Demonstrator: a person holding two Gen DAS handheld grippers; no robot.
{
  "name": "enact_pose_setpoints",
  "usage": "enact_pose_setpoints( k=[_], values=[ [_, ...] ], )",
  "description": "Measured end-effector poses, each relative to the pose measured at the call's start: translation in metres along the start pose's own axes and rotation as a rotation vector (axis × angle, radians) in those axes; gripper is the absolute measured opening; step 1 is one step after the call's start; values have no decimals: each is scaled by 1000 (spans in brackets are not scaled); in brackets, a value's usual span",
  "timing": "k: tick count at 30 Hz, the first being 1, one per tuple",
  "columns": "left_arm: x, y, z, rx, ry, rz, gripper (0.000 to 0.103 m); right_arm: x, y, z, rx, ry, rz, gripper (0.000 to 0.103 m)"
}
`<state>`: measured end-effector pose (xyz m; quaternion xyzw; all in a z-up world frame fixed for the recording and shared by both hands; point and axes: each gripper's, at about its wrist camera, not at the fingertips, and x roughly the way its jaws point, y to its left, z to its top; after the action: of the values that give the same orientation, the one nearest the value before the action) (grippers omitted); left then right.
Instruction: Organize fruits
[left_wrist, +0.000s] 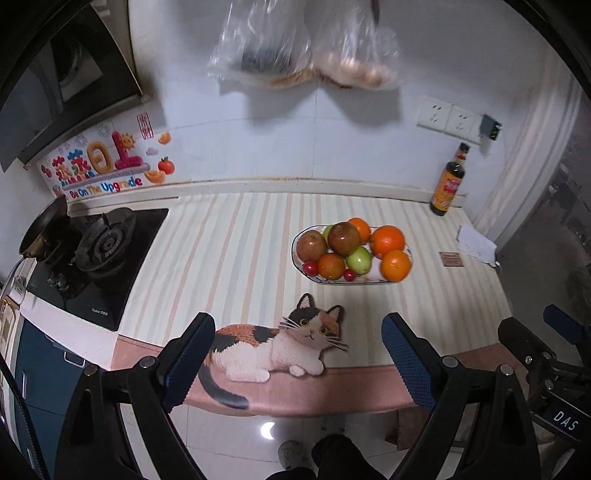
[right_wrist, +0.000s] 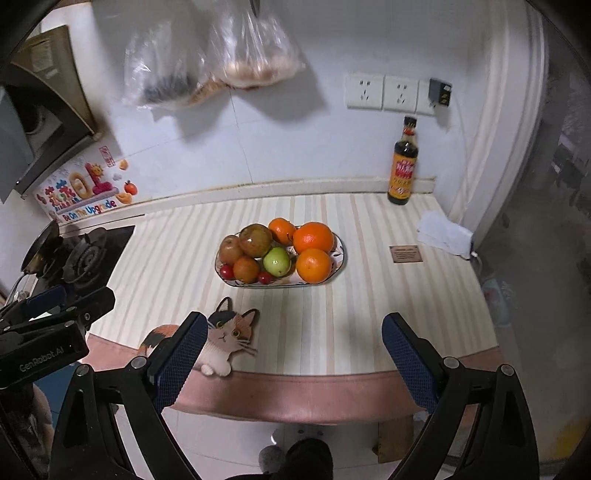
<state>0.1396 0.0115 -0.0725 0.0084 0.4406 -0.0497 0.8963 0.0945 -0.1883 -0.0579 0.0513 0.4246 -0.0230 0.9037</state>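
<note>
Your fruit sits heaped in one oval plate (right_wrist: 341, 254) with a dark-lined rim, resting on the striped table (right_wrist: 369, 314) near its middle, beyond both claws. Count what shows: three large oranges (right_wrist: 313, 237), bright and dimpled, on the plate's right side; two reddish-brown apples (right_wrist: 255, 240), one riding on top of the pile; one smooth green fruit (right_wrist: 277, 261) in the centre; one darker orange-red fruit (right_wrist: 246, 269) at the front; and two small glossy red ones (right_wrist: 226, 271) along the near rim. From the left wrist a sliver of a second green fruit peeks out behind the top apple; you cannot tell more of it.

Your left claw (left_wrist: 299, 354) hangs spread wide over the table's near edge, nothing between its blue pads, with the cat mat (left_wrist: 295, 343) showing in the gap. Your right claw (right_wrist: 291, 350) is spread just as wide and empty, above the same edge.

One dark bottle (right_wrist: 403, 162) stands at the wall, well apart from the plate.
</note>
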Motion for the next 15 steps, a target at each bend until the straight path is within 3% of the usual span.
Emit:
enact_pose_setpoints(
  k=[15],
  values=[
    [-87, -21, -34, -3, -115, 15, 92, -109, -14, -30, -14, -106, 26, 98]
  ],
)
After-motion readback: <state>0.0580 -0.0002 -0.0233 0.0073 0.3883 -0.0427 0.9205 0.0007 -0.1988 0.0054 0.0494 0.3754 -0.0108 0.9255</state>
